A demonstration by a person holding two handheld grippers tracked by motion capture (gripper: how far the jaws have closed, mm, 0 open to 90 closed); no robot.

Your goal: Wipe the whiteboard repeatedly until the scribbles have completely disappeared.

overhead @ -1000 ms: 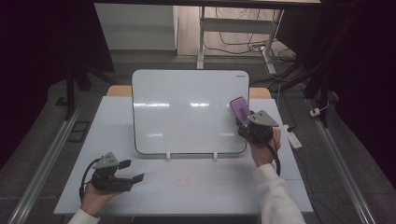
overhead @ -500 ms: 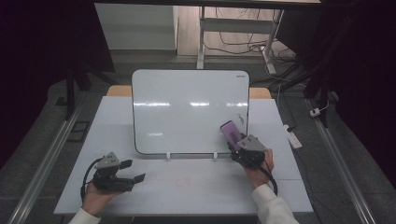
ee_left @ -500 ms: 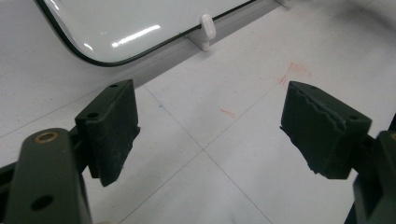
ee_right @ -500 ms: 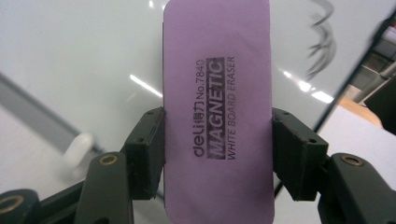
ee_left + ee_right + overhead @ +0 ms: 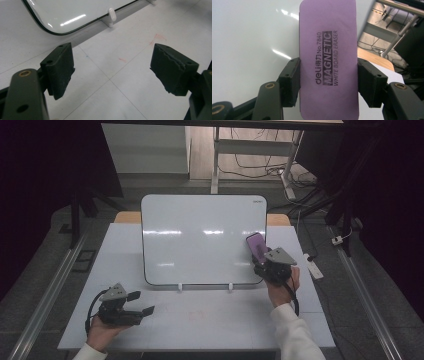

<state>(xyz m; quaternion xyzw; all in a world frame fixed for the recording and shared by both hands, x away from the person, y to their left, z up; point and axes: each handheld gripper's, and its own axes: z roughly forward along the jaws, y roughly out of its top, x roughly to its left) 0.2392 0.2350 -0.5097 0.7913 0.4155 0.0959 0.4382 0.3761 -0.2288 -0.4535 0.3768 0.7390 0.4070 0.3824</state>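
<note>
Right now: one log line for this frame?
right gripper: shut on purple eraser, at whiteboard | left gripper: open, over table

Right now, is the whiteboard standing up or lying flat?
Standing, tilted back. The whiteboard rests on two small white feet on the table.

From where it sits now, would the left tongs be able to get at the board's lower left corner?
Probably yes: the left tongs stand open, empty, and bare table lies before the upright white whiteboard.
</note>
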